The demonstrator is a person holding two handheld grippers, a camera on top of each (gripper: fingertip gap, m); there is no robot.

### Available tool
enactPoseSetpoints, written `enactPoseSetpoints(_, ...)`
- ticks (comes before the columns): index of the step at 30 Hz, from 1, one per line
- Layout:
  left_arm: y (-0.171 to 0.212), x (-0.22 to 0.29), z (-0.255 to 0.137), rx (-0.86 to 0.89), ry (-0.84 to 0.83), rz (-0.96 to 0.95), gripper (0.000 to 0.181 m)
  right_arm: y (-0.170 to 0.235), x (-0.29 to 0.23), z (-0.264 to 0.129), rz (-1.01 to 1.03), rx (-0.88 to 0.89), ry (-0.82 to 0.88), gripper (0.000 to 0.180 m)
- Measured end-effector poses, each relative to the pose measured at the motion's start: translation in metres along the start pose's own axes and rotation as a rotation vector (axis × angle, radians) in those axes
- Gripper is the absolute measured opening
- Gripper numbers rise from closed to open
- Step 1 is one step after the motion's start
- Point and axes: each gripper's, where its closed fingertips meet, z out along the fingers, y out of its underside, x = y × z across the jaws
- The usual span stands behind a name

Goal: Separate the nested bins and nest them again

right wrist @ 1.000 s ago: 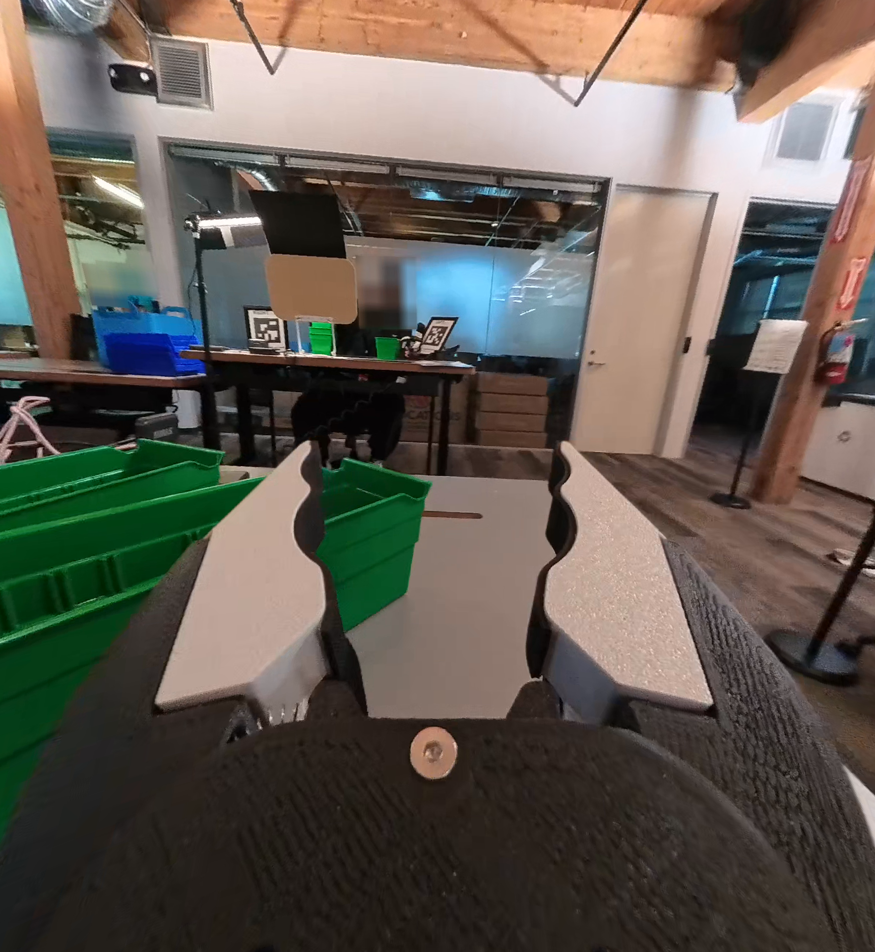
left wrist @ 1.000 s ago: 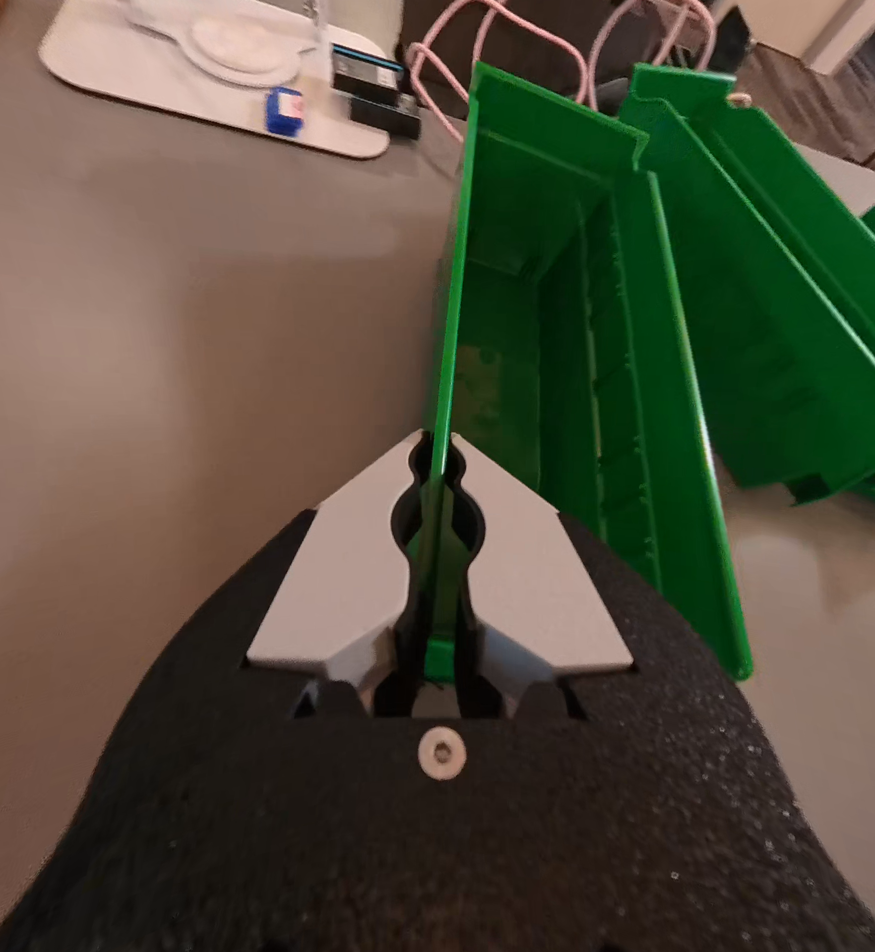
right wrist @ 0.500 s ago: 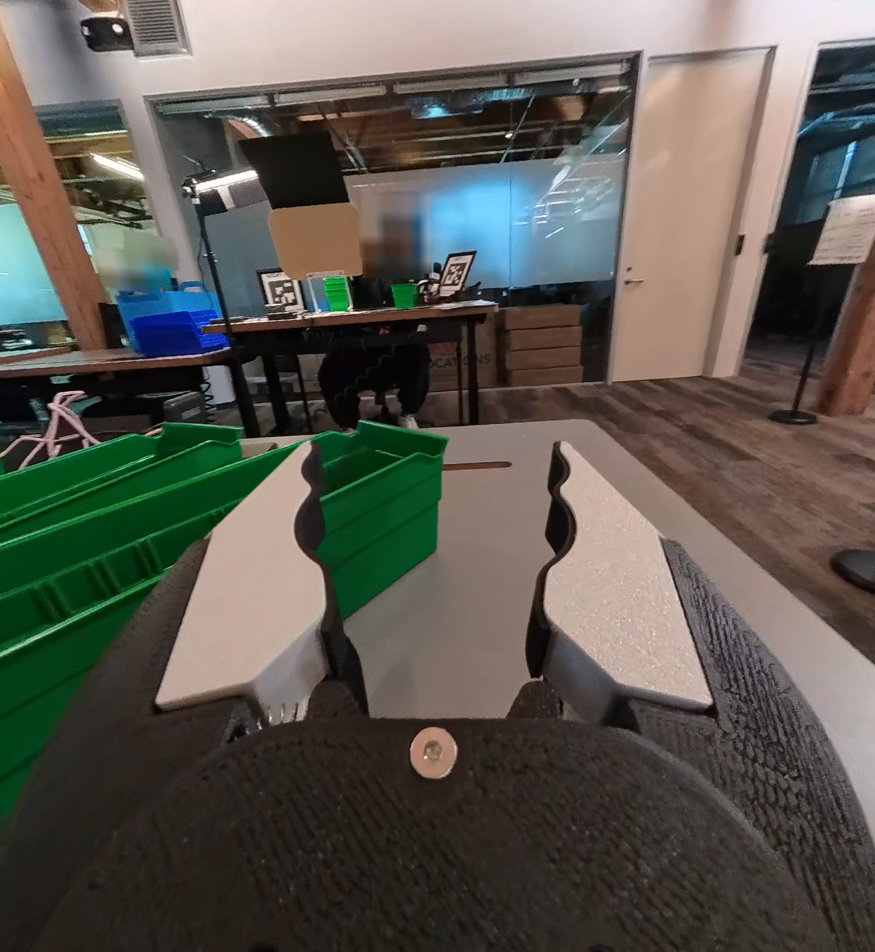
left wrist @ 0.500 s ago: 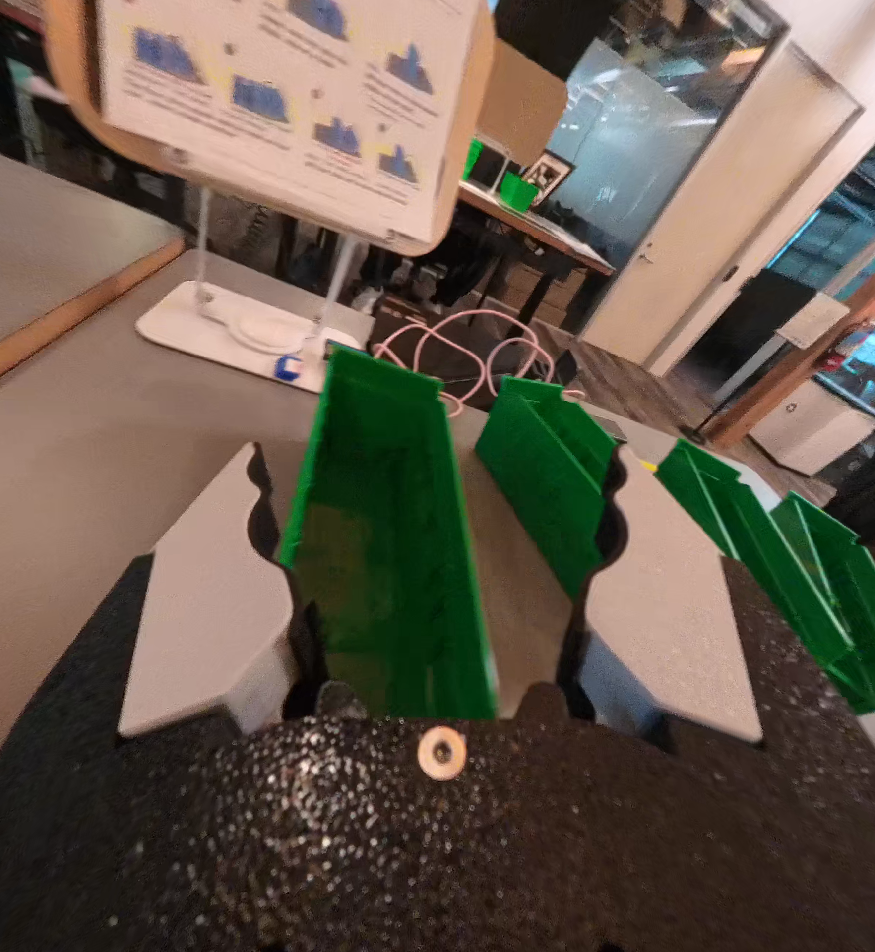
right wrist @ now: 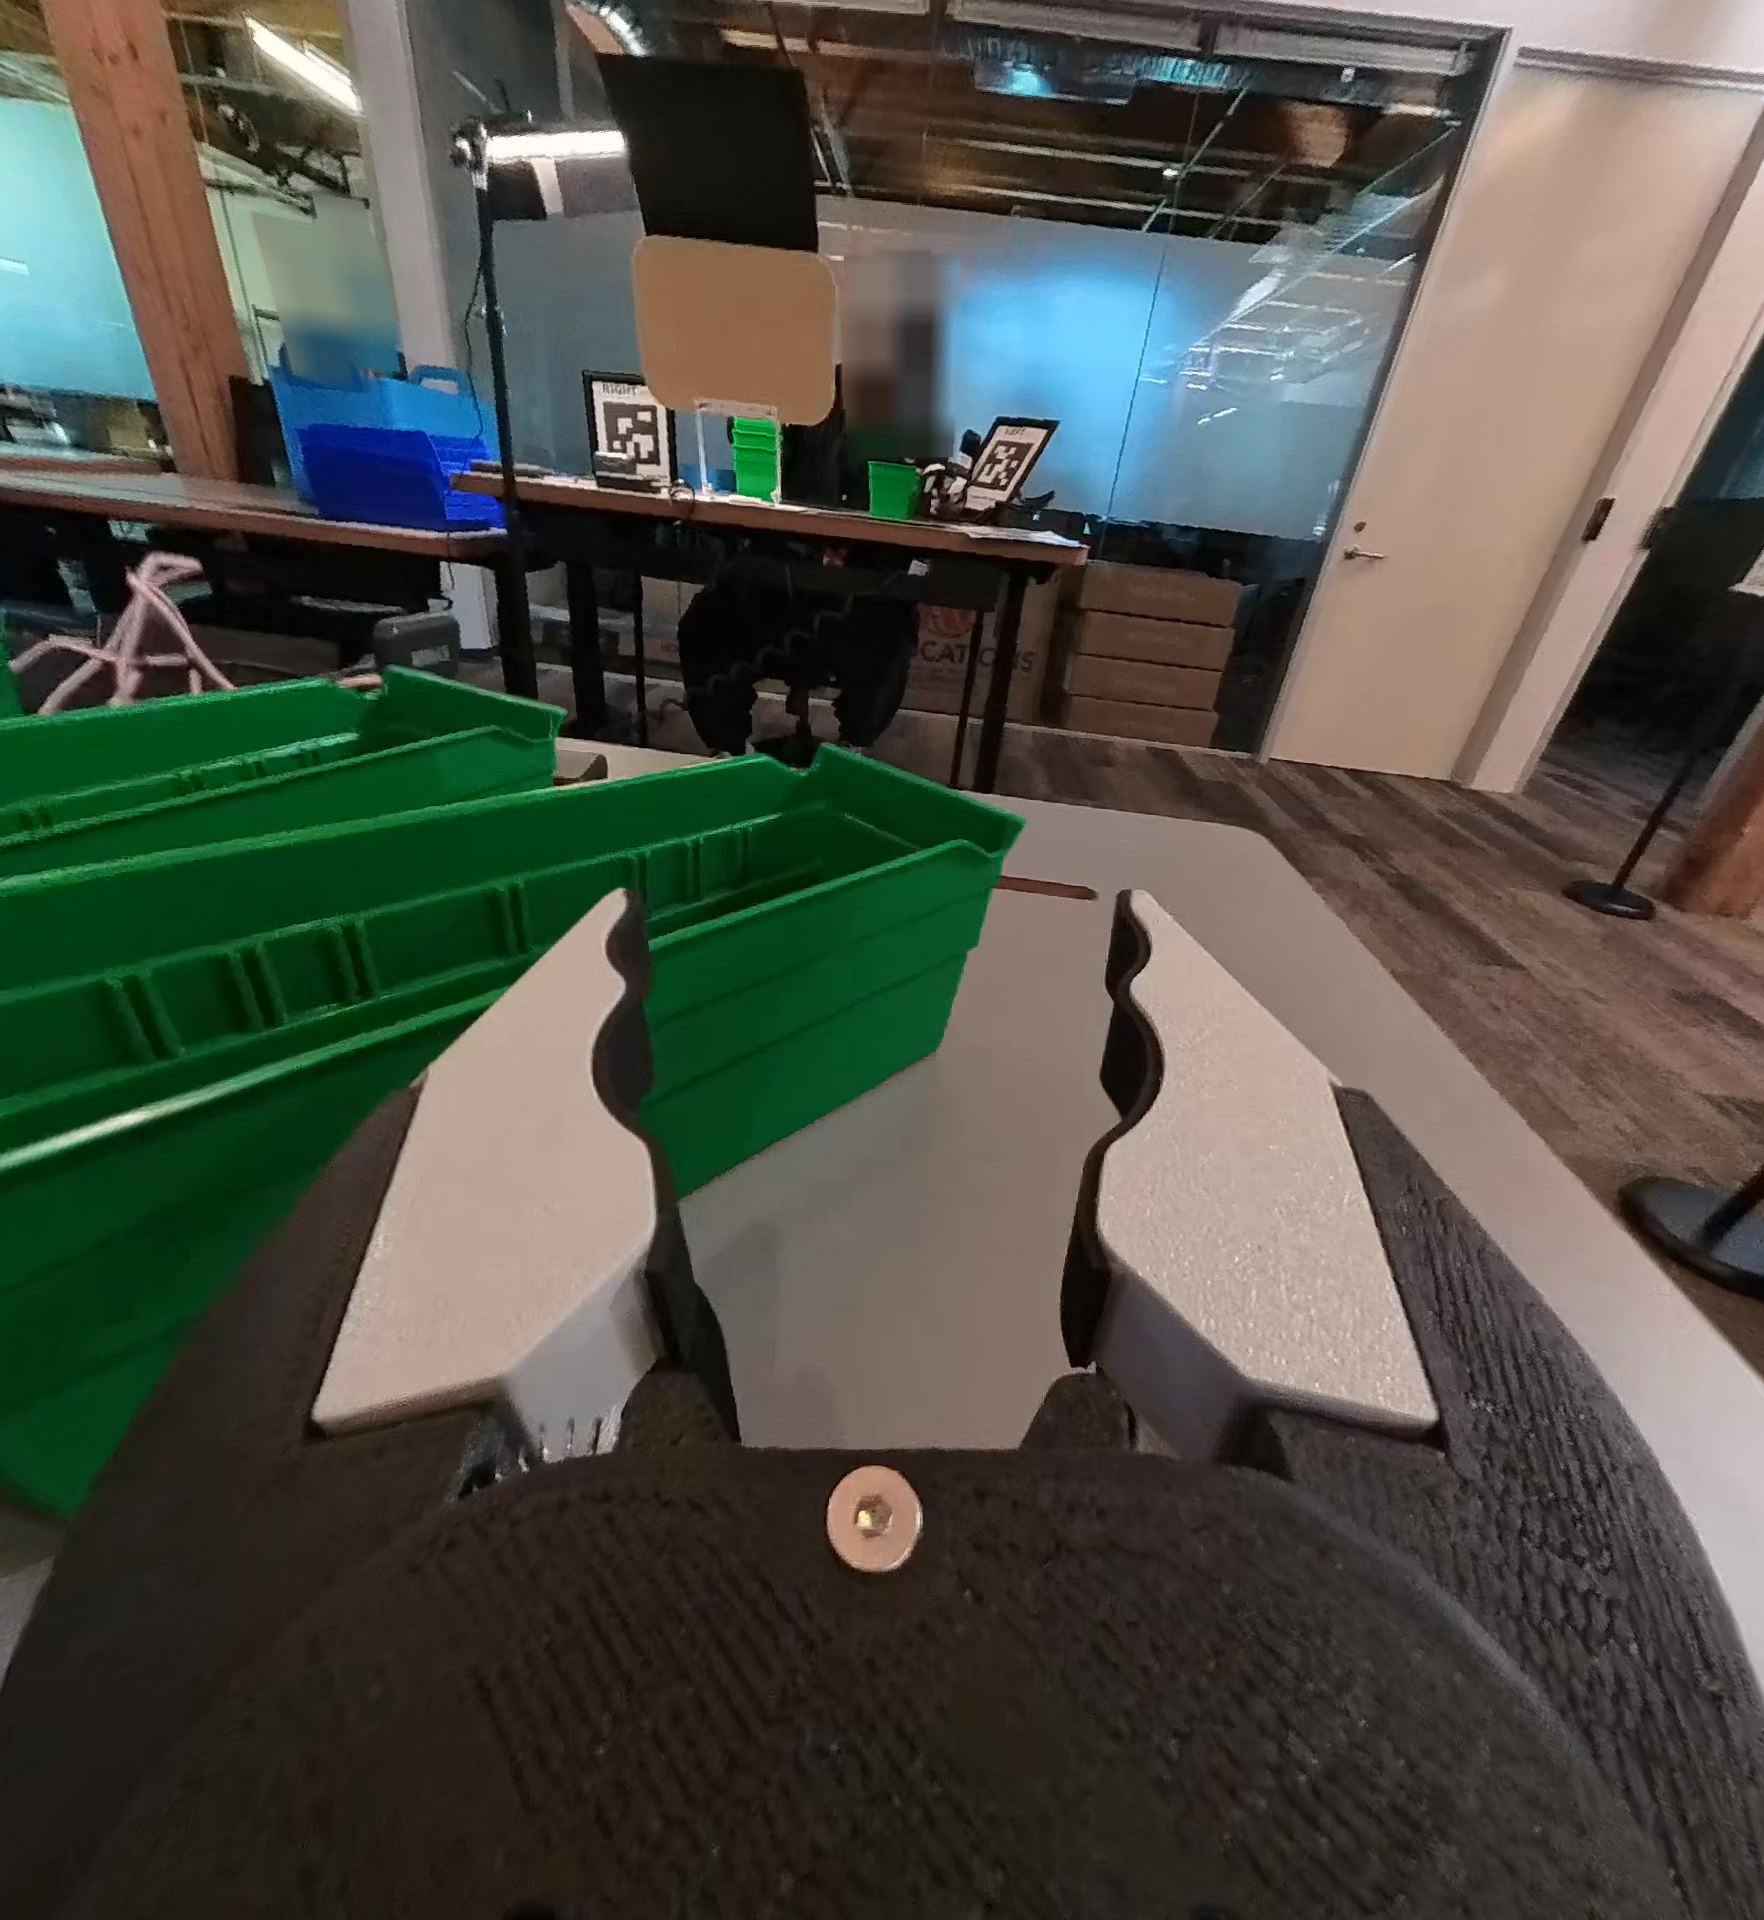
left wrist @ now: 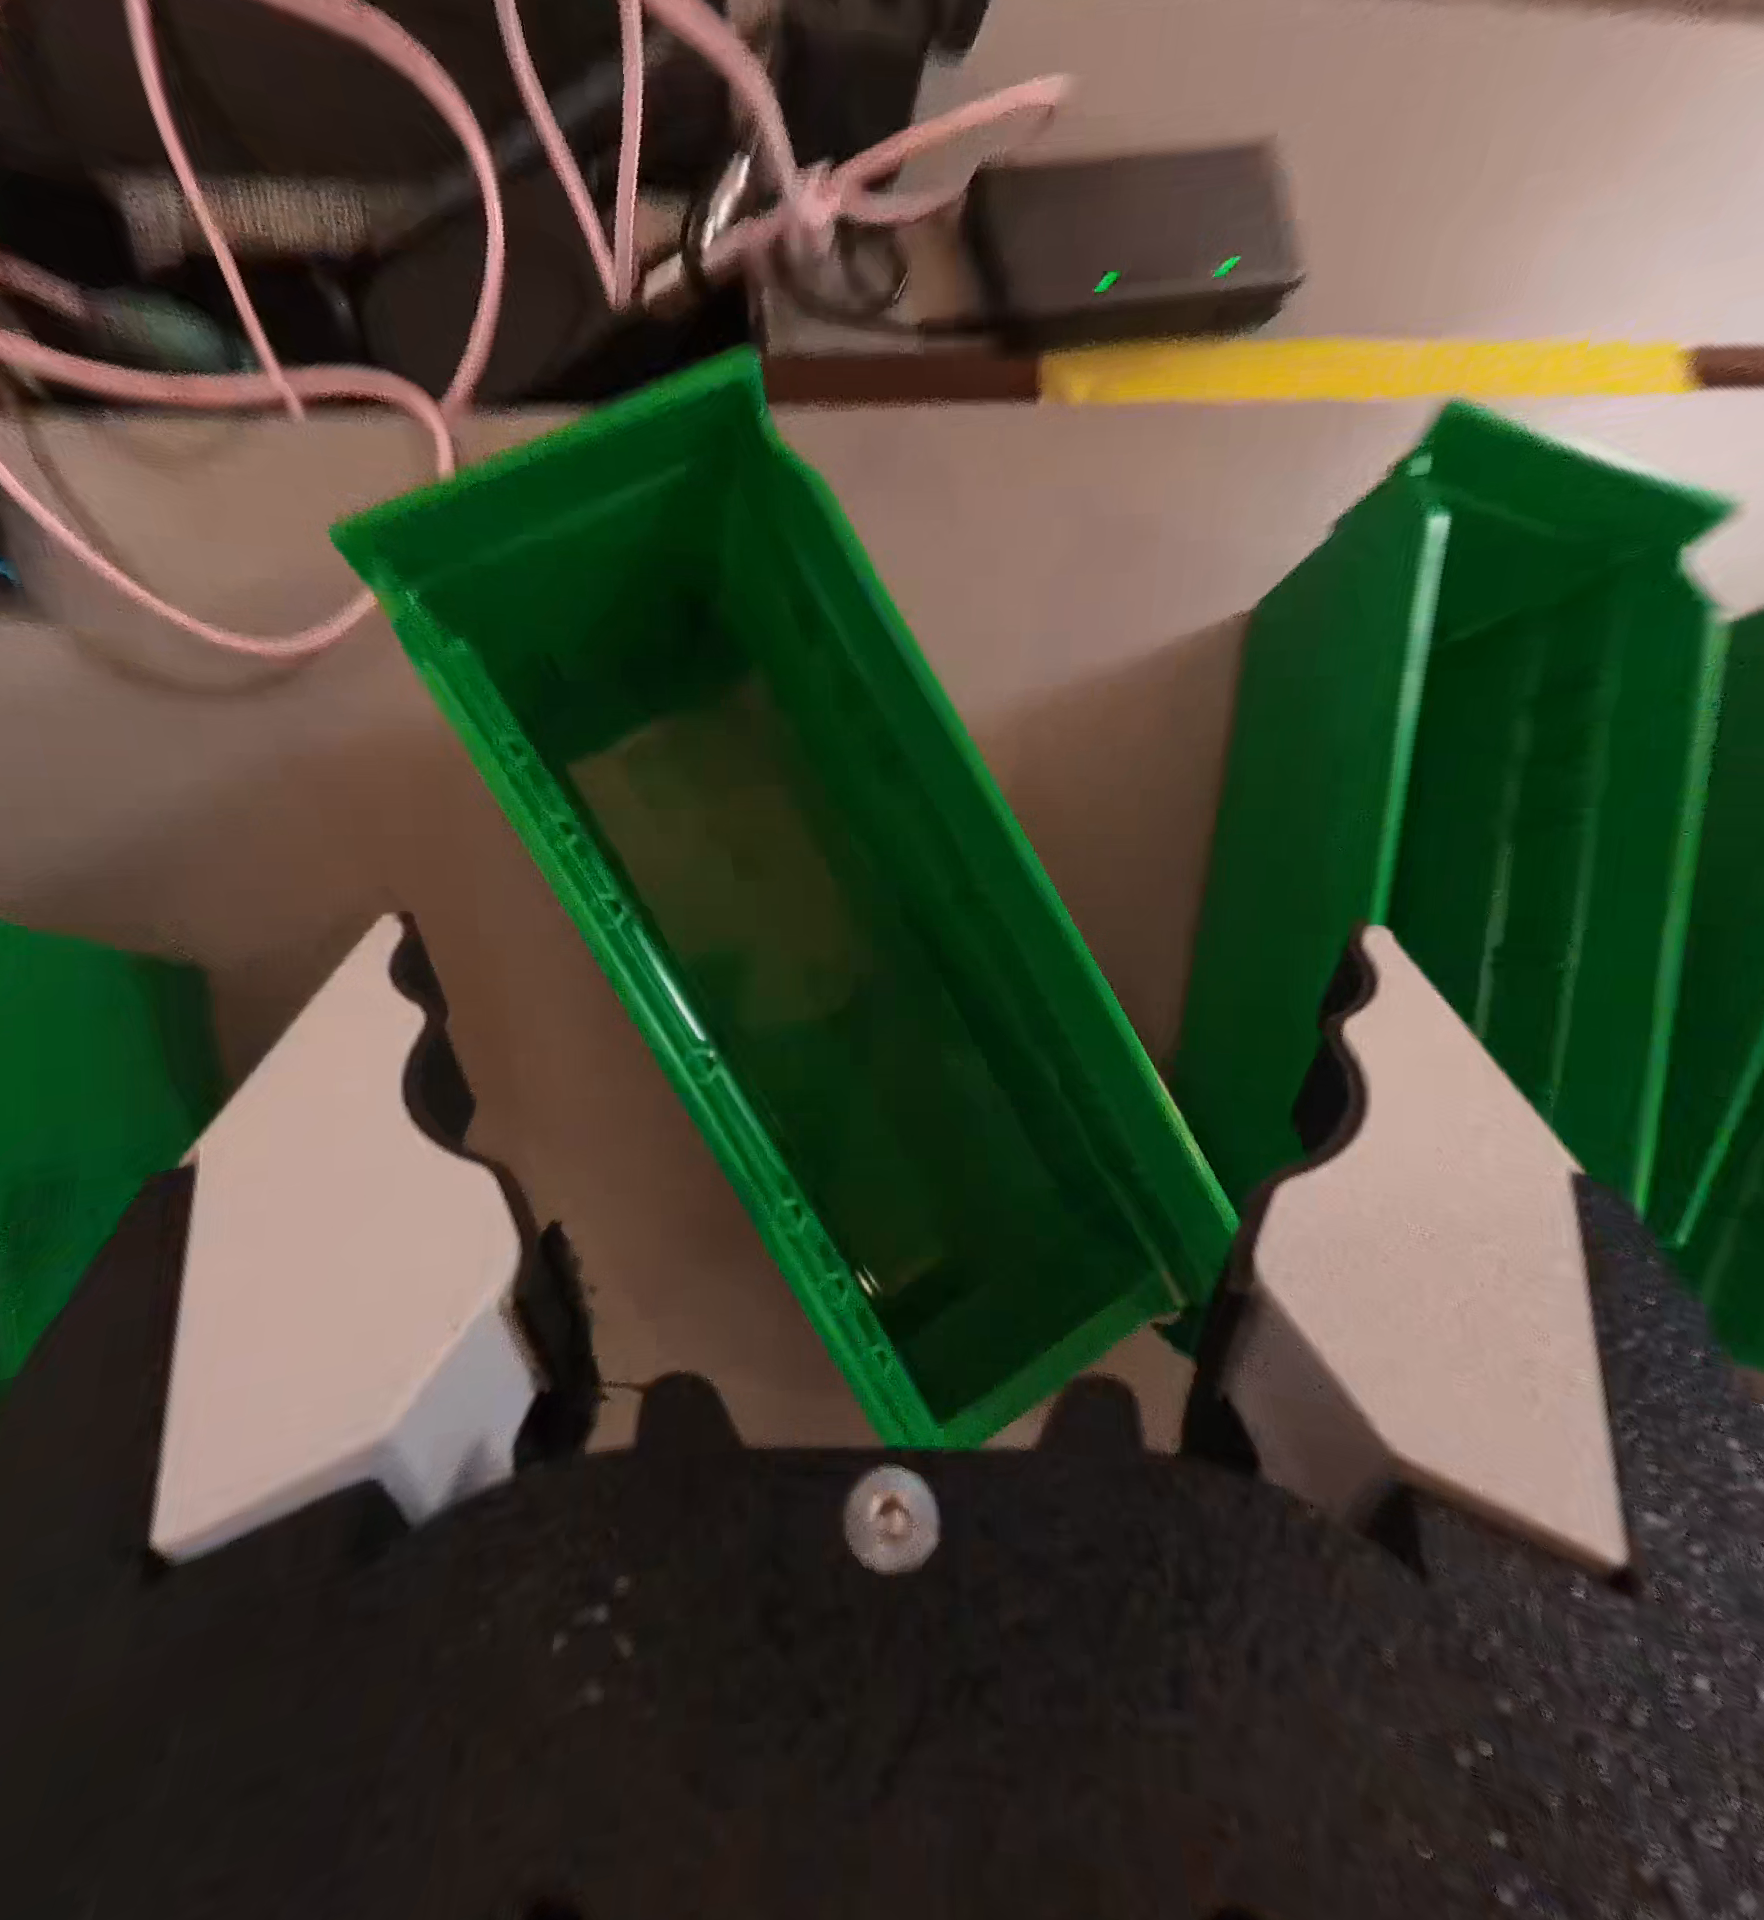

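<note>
Several long green bins stand apart on the grey table. In the left wrist view my left gripper (left wrist: 878,935) is open and empty above one green bin (left wrist: 784,883), which lies slanted between the fingers. A second green bin (left wrist: 1543,852) lies to its right, and part of a third bin (left wrist: 36,1122) shows at the left edge. In the right wrist view my right gripper (right wrist: 878,904) is open and empty over bare table (right wrist: 961,1195). The nearest green bin (right wrist: 442,966) lies just left of its left finger (right wrist: 525,1143), with another bin (right wrist: 234,748) behind it.
Pink cables (left wrist: 234,343) and a black box with green lights (left wrist: 1138,249) lie beyond the table's far edge, marked by yellow tape (left wrist: 1356,369). In the right wrist view the table's right edge (right wrist: 1543,1122) drops to wood floor; black stanchion bases (right wrist: 1719,1247) stand there.
My left gripper let go of the bin wall, opened, and now looks down over a different, slanted bin. My right gripper stayed open and shifted slightly.
</note>
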Motion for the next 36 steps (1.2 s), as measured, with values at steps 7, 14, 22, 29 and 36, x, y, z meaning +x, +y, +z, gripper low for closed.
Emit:
enactPoseSetpoints(7,0.041,-0.011,0.049,-0.293,-0.121,-0.168,0.159,0.001,-0.003,-0.001,-0.052,0.000,-0.013,0.088)
enactPoseSetpoints(14,0.064,-0.007,0.065,-0.353,-0.152,-0.211,0.158,-0.003,-0.011,-0.003,-0.068,0.012,-0.044,0.087)
enactPoseSetpoints(22,0.072,-0.011,0.057,-0.479,-0.182,-0.078,0.128,0.015,-0.021,0.005,-0.191,-0.052,-0.048,0.082)
enactPoseSetpoints(29,0.067,-0.029,0.028,-0.490,-0.121,-0.021,0.112,0.021,-0.021,0.007,-0.204,-0.071,-0.048,0.080)
enactPoseSetpoints(36,0.035,-0.050,-0.071,-0.435,-0.162,0.141,0.112,0.028,-0.016,0.009,-0.219,-0.100,-0.033,0.079)
